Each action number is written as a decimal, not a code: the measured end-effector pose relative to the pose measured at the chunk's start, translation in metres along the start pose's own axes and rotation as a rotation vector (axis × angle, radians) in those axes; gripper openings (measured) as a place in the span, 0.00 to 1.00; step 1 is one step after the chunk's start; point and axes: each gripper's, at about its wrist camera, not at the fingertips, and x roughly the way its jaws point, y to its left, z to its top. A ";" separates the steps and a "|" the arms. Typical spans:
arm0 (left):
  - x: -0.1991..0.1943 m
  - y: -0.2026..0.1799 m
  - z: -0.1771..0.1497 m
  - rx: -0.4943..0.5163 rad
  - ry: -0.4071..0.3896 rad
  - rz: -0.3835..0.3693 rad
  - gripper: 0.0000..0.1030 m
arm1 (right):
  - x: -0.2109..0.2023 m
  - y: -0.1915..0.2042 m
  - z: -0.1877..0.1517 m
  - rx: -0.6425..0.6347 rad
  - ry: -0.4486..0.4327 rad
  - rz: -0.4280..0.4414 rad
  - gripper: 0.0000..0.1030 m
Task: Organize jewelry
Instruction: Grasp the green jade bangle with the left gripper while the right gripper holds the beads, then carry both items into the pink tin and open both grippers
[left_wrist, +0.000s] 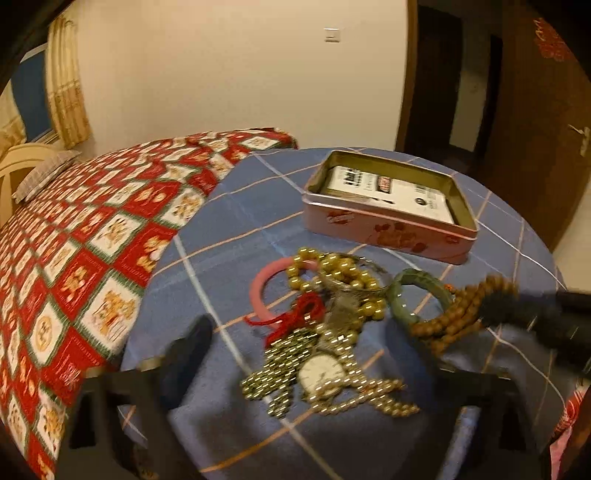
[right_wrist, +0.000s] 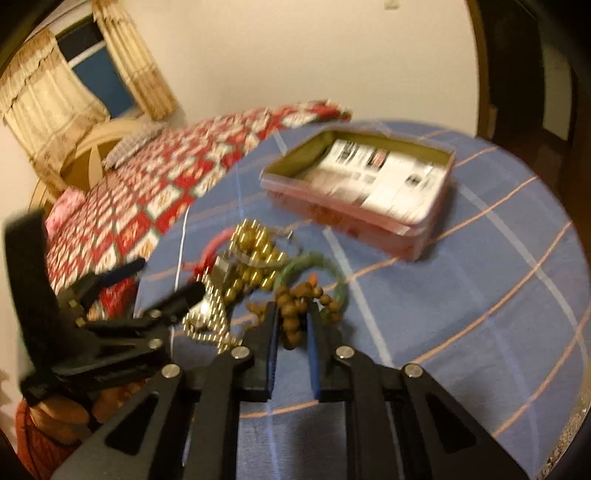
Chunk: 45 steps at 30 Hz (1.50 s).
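My right gripper (right_wrist: 291, 325) is clamped on the brown wooden bead strand (right_wrist: 295, 306); my left gripper (left_wrist: 317, 354) hangs open over the watch (left_wrist: 321, 374). I'd lift slowly so it doesn't snag the green bangle (right_wrist: 314, 264), then head for the pink tin (right_wrist: 354, 192) at 1 o'clock.

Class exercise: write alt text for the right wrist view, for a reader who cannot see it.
The right tool is shut on a brown wooden bead strand, beside a green bangle and gold beads on a blue checked tablecloth. An open pink tin sits behind; the left tool reaches in, open.
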 end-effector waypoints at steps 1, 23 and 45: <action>0.002 -0.001 0.001 -0.002 0.010 -0.013 0.68 | -0.005 -0.003 0.003 0.009 -0.017 -0.005 0.16; 0.053 -0.076 0.021 0.037 0.179 -0.083 0.35 | -0.040 -0.037 0.023 0.081 -0.147 -0.118 0.16; -0.020 -0.056 0.060 0.018 -0.085 -0.265 0.05 | -0.062 -0.042 0.048 0.080 -0.232 -0.112 0.16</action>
